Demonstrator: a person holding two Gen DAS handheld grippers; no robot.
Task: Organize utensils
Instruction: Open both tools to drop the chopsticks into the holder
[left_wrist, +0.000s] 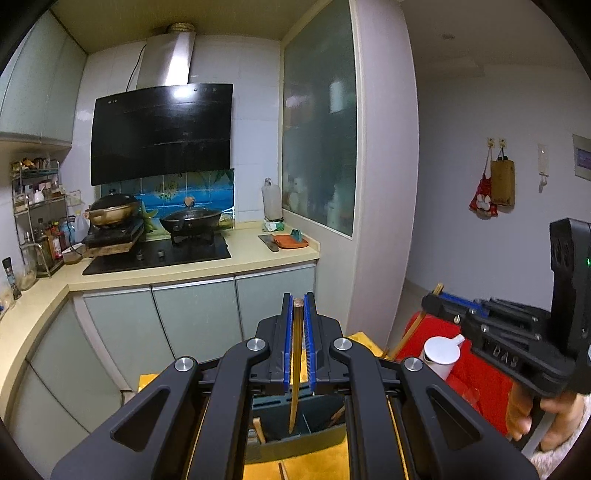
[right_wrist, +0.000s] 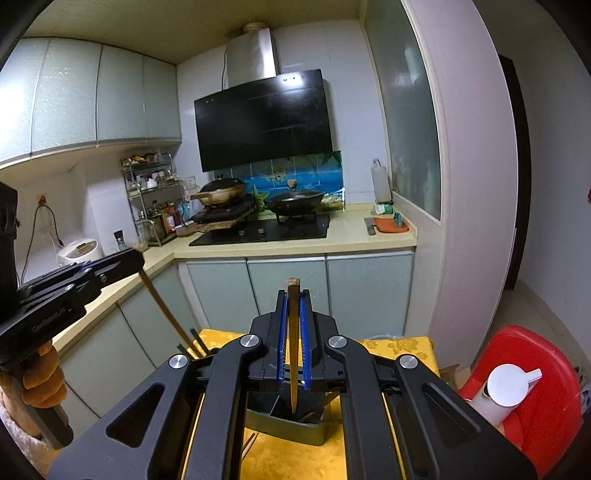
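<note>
While each gripper pinches one wooden chopstick near its blunt top end, both sticks hang tip-down over the dark utensil holder standing on the yellow cloth. The left gripper has its blue pads pressed flat against the left chopstick; the right gripper clamps the right chopstick the same way. Neither tip appears to rest on anything, though the fisheye view makes the clearance above the holder hard to judge.

Handling: a chopstick is light, rigid and smooth. It will likely pivot or slide between the pads if knocked sideways, so the hold belongs on the thicker square end, as now.

Surroundings: other utensils already lean inside the holder and its partition narrows each compartment; these may deflect an entering tip. A white kettle stands on a red stool to the right. The stove with its pans lies well beyond, on the far counter, clear of the work.
</note>
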